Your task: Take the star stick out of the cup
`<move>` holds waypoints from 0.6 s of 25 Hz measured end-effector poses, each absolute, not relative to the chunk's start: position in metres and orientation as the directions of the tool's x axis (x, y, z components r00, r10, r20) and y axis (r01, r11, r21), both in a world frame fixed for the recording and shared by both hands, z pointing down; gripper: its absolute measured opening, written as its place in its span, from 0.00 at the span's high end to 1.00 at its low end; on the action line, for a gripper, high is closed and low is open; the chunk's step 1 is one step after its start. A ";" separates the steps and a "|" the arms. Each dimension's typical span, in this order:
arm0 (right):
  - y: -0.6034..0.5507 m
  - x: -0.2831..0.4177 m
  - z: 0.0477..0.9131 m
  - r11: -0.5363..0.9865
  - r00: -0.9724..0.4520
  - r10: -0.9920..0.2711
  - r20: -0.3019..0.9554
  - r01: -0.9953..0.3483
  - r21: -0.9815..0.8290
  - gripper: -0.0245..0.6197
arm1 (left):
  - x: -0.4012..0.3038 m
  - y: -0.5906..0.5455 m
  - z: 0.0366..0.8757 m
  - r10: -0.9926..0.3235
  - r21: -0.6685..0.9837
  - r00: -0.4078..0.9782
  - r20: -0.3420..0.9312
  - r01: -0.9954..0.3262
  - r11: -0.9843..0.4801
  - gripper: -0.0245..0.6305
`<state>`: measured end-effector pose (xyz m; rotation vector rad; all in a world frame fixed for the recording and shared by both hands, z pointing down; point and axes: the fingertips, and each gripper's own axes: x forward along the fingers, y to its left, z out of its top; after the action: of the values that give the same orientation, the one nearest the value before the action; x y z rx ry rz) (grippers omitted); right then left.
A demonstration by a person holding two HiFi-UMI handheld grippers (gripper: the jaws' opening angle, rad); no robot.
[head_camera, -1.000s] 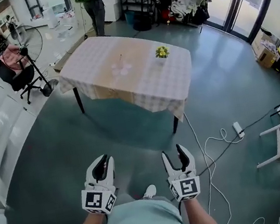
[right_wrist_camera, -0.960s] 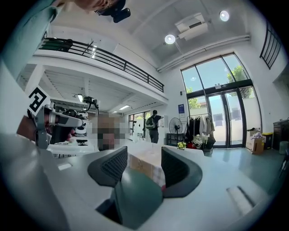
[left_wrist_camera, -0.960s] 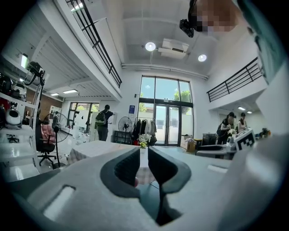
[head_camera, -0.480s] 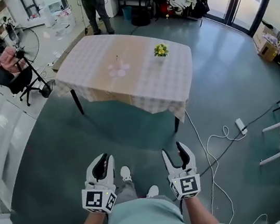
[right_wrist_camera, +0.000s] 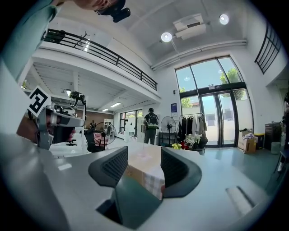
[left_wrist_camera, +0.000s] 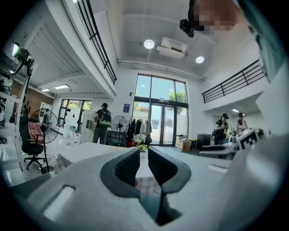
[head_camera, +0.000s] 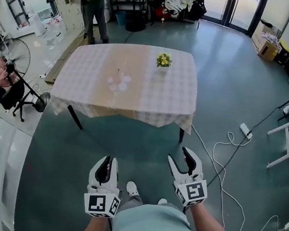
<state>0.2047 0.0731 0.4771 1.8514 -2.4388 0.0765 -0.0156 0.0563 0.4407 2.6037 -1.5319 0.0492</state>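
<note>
Star stick (head_camera: 119,73) shows only as a thin upright line rising from a cluster of pale cups (head_camera: 119,83) near the middle of the tabletop (head_camera: 146,93), which is covered by a checked cloth. At this range it cannot be told which cup holds the stick. A small pot of yellow flowers (head_camera: 163,60) stands on the same tabletop, off to the right of the cups and apart from them. Both claws are held low and close to the wearer's body, well apart from the tabletop, with a stretch of green floor (head_camera: 137,135) between. The left claw (head_camera: 107,166) has its jaws only slightly parted. Its own view shows a narrow gap at the tips (left_wrist_camera: 143,151) with nothing gripped, only the distant tabletop and flowers seen through it. The right claw (head_camera: 180,158) is opened wider. In its own view (right_wrist_camera: 143,153) the space between the jaws is empty, and it frames the cloth-covered tabletop far ahead. The wearer's white shoes (head_camera: 131,187) show on the floor between the two claws. A white cable (head_camera: 220,149) trails across the floor to the right. Beyond the far end of the tabletop stands a person (head_camera: 93,3), and a pedestal fan (head_camera: 12,51) stands off to the left.
</note>
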 end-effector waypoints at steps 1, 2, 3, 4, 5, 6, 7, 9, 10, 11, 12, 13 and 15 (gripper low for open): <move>0.067 0.201 0.476 0.264 -0.262 -0.961 0.092 -0.965 0.008 0.64 | -0.019 0.048 0.440 -0.867 0.087 0.491 0.085 -0.870 -0.484 0.87; 0.060 0.198 0.474 0.258 -0.256 -0.962 0.091 -0.966 0.008 0.64 | -0.023 0.039 0.438 -0.865 0.088 0.495 0.082 -0.868 -0.488 0.87; 0.053 0.194 0.472 0.251 -0.249 -0.964 0.091 -0.968 0.008 0.64 | -0.027 0.031 0.437 -0.863 0.089 0.499 0.080 -0.866 -0.493 0.87; 0.047 0.190 0.470 0.245 -0.243 -0.966 0.090 -0.970 0.009 0.64 | -0.031 0.024 0.436 -0.860 0.090 0.504 0.078 -0.863 -0.497 0.87; 0.041 0.186 0.468 0.239 -0.237 -0.967 0.090 -0.971 0.011 0.64 | -0.036 0.017 0.435 -0.858 0.091 0.508 0.076 -0.860 -0.501 0.87; 0.036 0.181 0.466 0.235 -0.233 -0.968 0.089 -0.972 0.012 0.64 | -0.041 0.011 0.435 -0.856 0.092 0.512 0.074 -0.858 -0.505 0.87; 0.031 0.177 0.465 0.232 -0.230 -0.969 0.089 -0.973 0.013 0.64 | -0.045 0.005 0.434 -0.854 0.093 0.515 0.072 -0.856 -0.508 0.87; 0.021 0.169 0.464 0.225 -0.223 -0.971 0.088 -0.974 0.012 0.64 | -0.055 -0.005 0.435 -0.853 0.096 0.518 0.068 -0.854 -0.511 0.87; 0.016 0.165 0.465 0.222 -0.220 -0.971 0.089 -0.975 0.013 0.64 | -0.060 -0.009 0.437 -0.853 0.099 0.518 0.066 -0.854 -0.511 0.87; 0.012 0.161 0.466 0.219 -0.216 -0.972 0.091 -0.976 0.015 0.64 | -0.066 -0.013 0.439 -0.853 0.102 0.519 0.064 -0.853 -0.511 0.87; 0.008 0.157 0.467 0.215 -0.213 -0.973 0.092 -0.976 0.017 0.64 | -0.071 -0.017 0.441 -0.853 0.105 0.518 0.063 -0.853 -0.511 0.87; 0.003 0.152 0.467 0.212 -0.209 -0.973 0.093 -0.977 0.019 0.64 | -0.077 -0.021 0.442 -0.853 0.108 0.518 0.061 -0.853 -0.510 0.87; -0.006 0.142 0.465 0.209 -0.206 -0.974 0.093 -0.978 0.022 0.64 | -0.089 -0.028 0.441 -0.854 0.114 0.517 0.059 -0.853 -0.509 0.87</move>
<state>0.1418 -0.0062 0.4647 1.9223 -2.3736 0.0630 -0.0894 -0.0283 0.4408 2.6226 -1.4837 -0.0067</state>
